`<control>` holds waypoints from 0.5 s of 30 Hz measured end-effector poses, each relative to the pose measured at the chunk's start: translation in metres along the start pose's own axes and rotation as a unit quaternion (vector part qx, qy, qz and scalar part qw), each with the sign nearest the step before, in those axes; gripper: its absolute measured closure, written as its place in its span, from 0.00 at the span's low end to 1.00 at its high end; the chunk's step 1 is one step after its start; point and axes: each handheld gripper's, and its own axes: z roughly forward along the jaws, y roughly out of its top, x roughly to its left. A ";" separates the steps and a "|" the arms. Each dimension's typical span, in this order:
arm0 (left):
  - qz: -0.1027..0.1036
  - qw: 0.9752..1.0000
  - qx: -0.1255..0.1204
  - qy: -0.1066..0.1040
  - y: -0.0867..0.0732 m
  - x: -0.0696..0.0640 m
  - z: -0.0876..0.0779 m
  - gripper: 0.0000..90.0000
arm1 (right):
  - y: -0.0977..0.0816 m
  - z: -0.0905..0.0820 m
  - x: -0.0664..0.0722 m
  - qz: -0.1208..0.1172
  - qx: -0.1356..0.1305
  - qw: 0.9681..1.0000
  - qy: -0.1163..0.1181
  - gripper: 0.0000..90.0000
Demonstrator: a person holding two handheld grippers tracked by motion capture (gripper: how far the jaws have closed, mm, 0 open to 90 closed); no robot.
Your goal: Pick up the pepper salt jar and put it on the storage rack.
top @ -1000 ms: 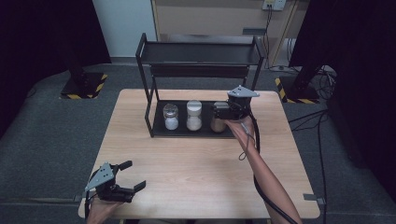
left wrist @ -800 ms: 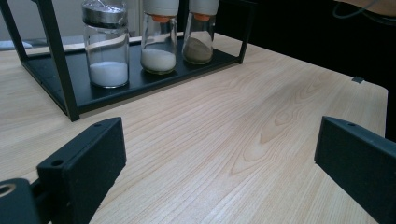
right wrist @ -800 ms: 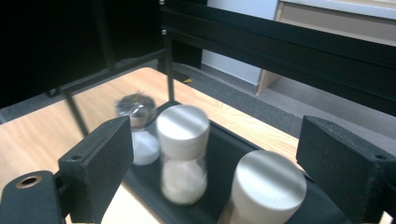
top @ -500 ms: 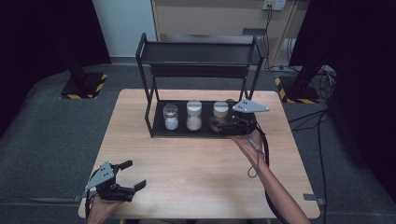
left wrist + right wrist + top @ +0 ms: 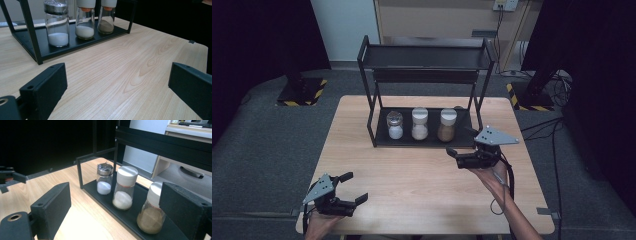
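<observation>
Left gripper rests low at the near left corner of the table, jaws wide apart with bare wood between them, pointing toward the rack; the hand holds it from below at the table's near edge. Right gripper hangs over the right half of the table, just in front of the rack's right front post. Its jaws are spread wide, nothing is between them, and the grey plate is on top. The forearm comes up from the near edge and the wrist is bent so the jaws point left across the table and slightly toward the rack. In the right gripper view the brown spice jar stands upright at the right end of the lower shelf. The white-capped jar is beside it and the metal-capped jar is at the left end, each standing apart from its neighbour. Judgement: the work concerns the brown jar. To do it well I would swing the right wrist square to the shelf's front edge and keep the jaws low under the upper tray of the rack. I would close on the glass body below the cap, staying clear of the middle jar and the right post. Left gripper can stay parked.
</observation>
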 end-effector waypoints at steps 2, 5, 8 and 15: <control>0.000 1.000 0.000 0.000 0.000 0.000 0.000 0.01 | -0.004 -0.007 0.001 0.000 -0.001 1.000 0.001 0.12; 0.000 1.000 0.000 0.001 0.000 0.000 0.000 0.01 | -0.010 -0.016 0.004 0.001 -0.002 1.000 -0.001 0.12; -0.001 1.000 -0.002 0.002 -0.001 0.000 -0.001 0.01 | -0.018 -0.026 0.007 0.004 -0.004 1.000 -0.004 0.12; -0.001 1.000 -0.005 0.006 -0.001 -0.001 -0.002 0.01 | -0.035 -0.045 0.017 0.002 0.005 1.000 -0.023 0.12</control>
